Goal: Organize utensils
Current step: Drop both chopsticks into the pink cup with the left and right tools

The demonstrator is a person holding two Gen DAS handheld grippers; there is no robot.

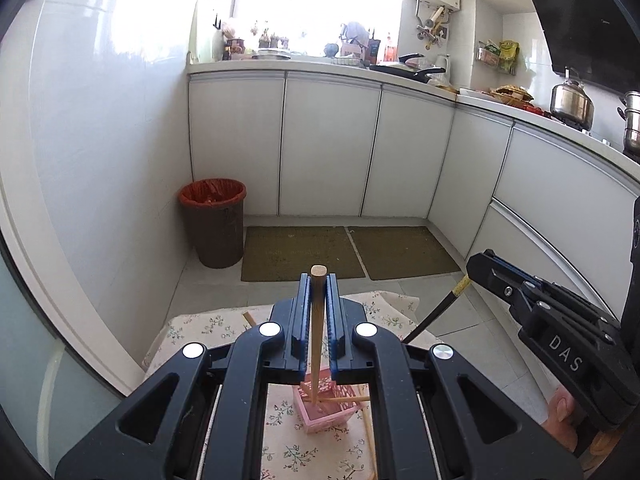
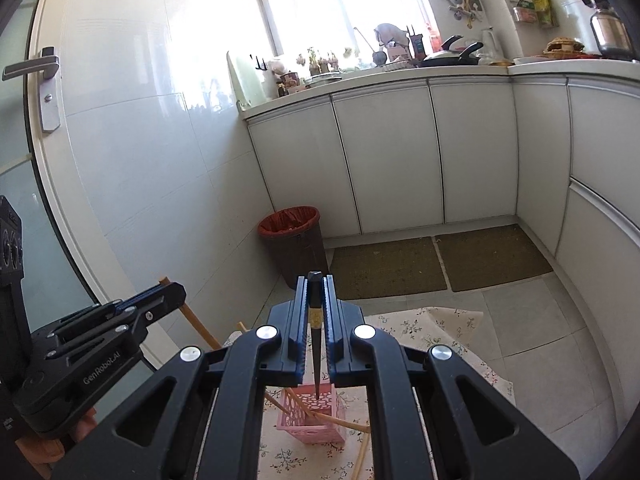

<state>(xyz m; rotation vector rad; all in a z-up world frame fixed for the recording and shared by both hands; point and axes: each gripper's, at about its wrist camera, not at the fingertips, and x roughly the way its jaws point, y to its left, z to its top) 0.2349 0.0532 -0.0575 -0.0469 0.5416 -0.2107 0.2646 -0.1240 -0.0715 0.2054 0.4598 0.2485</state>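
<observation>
Gripping a wooden chopstick upright between closed left gripper jaws, tip dipping into the pink perforated holder on the floral cloth. Clamped in the right gripper, a black chopstick, pointing down over that holder too.

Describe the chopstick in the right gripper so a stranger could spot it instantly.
On the low table under the floral cloth stands a pink perforated plastic basket. Above it, the right gripper pinches a black chopstick with a gold band, tip down. The other chopsticks around are plain light wood.
</observation>
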